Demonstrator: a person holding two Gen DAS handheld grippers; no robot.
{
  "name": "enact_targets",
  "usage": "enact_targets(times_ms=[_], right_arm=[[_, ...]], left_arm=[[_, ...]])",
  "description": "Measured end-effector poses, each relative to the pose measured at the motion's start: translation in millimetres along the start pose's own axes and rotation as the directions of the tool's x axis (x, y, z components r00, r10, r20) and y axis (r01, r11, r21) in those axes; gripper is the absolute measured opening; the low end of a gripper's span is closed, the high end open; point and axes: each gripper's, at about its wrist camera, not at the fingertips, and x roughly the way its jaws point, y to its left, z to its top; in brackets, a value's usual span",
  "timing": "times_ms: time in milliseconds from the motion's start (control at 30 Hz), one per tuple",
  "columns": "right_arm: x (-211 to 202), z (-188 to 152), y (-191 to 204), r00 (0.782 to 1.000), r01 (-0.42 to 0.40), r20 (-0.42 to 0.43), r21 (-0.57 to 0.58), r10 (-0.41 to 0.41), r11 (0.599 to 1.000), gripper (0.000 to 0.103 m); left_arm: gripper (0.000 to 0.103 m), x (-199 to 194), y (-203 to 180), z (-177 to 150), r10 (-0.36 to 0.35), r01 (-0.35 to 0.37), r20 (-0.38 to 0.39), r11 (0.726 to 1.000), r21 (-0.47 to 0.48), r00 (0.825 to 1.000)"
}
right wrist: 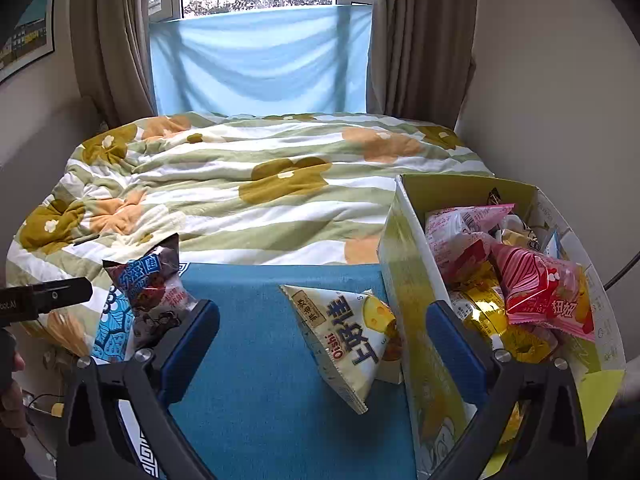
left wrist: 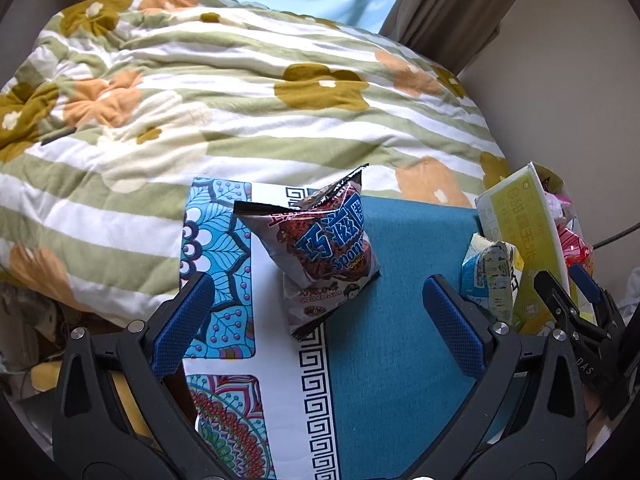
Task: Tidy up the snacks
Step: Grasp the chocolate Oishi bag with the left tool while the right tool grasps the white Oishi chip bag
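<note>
1. Holding most snacks already, the box (right wrist: 404,280) stands at the desk's (right wrist: 260,360) right edge.
2. Left out: chocolate bag (left wrist: 320,248) near the left edge, cheese bag (right wrist: 348,340) beside the box.
3. Both tongs, left (left wrist: 316,320) and right (right wrist: 322,340), gape empty.

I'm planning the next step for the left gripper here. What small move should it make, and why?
Probably ease the open left gripper forward around the chocolate snack bag: the bag stands on the table centred between the spread fingers, outside the snack box.
</note>
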Motion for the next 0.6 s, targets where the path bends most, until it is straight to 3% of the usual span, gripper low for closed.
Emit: enact_targets(times_ms=[367,600], right_arm=[[54.5,-24.2,12.3,0.982,0.189,-0.008,-0.086,-0.19,0.978,0.103],[70.1,-27.5,18.0,0.964,0.264,0.013,-0.155,-0.265,0.952,0.103]], left_arm=[[0.102,84.1,16.2,9.4,-0.106,0.105,-0.072,0.994,-0.014,0.992],[0.078,101.5,10.7,12.3,-0.151,0.151,-0.102,0.988,-0.007,0.983]])
